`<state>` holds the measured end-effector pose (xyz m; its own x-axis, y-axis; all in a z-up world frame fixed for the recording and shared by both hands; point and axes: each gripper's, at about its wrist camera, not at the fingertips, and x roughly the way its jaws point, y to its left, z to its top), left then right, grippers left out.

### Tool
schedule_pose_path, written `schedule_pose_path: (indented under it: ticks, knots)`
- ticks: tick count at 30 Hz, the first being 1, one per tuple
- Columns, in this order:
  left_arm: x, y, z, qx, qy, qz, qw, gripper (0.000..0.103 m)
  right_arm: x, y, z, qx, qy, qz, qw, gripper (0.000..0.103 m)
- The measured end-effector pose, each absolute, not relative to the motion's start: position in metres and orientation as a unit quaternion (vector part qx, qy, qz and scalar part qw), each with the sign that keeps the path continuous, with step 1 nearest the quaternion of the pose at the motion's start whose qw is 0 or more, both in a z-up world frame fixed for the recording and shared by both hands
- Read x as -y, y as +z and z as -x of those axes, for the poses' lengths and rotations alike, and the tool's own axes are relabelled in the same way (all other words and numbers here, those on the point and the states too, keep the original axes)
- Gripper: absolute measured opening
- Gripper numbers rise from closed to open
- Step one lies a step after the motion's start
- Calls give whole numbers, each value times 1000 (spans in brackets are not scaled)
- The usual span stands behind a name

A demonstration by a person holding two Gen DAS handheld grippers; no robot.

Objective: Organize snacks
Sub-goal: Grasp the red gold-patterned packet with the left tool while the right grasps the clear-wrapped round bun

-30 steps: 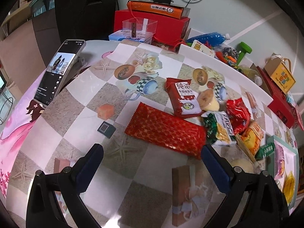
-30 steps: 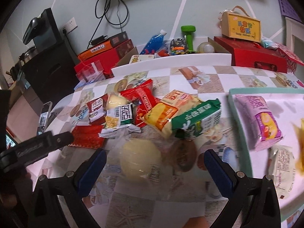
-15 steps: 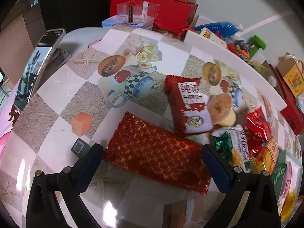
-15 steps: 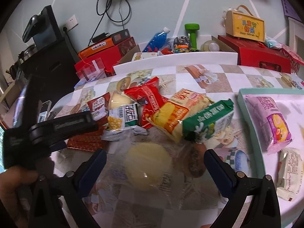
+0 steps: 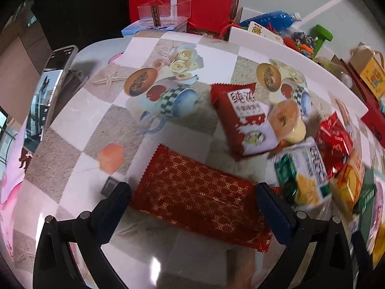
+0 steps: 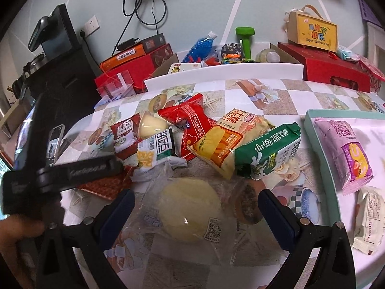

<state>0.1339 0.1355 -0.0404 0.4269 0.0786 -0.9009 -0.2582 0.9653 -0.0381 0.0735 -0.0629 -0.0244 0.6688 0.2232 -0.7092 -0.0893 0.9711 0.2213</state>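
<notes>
Snacks lie piled on the counter (image 5: 79, 130), most of them not yet in the tray.

Left wrist view: left gripper (image 5: 193, 198) is spread wide, empty, its fingers straddling the long red gold-patterned pack (image 5: 199, 197). A second ago that pack sat well ahead of the fingers; now the gripper has closed in and the pack lies between them, left finger just beside its left end, right finger over its right end. Contact cannot be confirmed. Beyond the patterned pack: red-white pouch (image 5: 245, 122), with a jelly cup (image 5: 287, 124) touching its right edge and a green-white pack (image 5: 303, 171) on that same side, nearer the camera. Phone on a stand (image 5: 51, 89) well off to the patterned pack's left. Right side of the frame is motion-blurred.

Right wrist view: right gripper (image 6: 196, 207) also wide open, empty, hovering over the clear-wrapped yellow bun (image 6: 190, 207), about as before. Left of the bun, the left gripper's black body has moved down over the patterned pack. Behind the bun: orange chip bag (image 6: 228, 139) and green pack (image 6: 267, 151). Right of the bun, the teal tray (image 6: 312, 134) holds a purple pack (image 6: 346, 149) and a white packet (image 6: 369, 219).

Judgement: the left approach looks finished; pinching the patterned pack is the likely next step, with transfer to the tray to follow.
</notes>
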Motion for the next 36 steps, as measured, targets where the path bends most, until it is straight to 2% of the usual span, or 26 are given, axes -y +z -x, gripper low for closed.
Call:
schedule_pose_path:
  ticks: [10,15,21,26,31,36]
  knots:
    - [-154,-39,-101,-534,87,71,838,102,62,-30,-75,-410,89,-83,904,103]
    - [-165,-42,-106,-539,94,110,830,102,56,-35,-76,-420,94,-70,900,103]
    - [-150,-45,-119,-535,93,96,834,102,55,-38,-77,-425,91,-74,898,103]
    - [-128,-48,-120,-532,96,66,839,101,55,-39,-77,-431,102,-87,892,92]
    - [-120,-45,-117,-517,92,57,849,90,58,-39,-76,-434,99,-86,891,91]
    - [-119,-40,-107,-507,82,59,856,70,67,-38,-76,-435,93,-90,891,91]
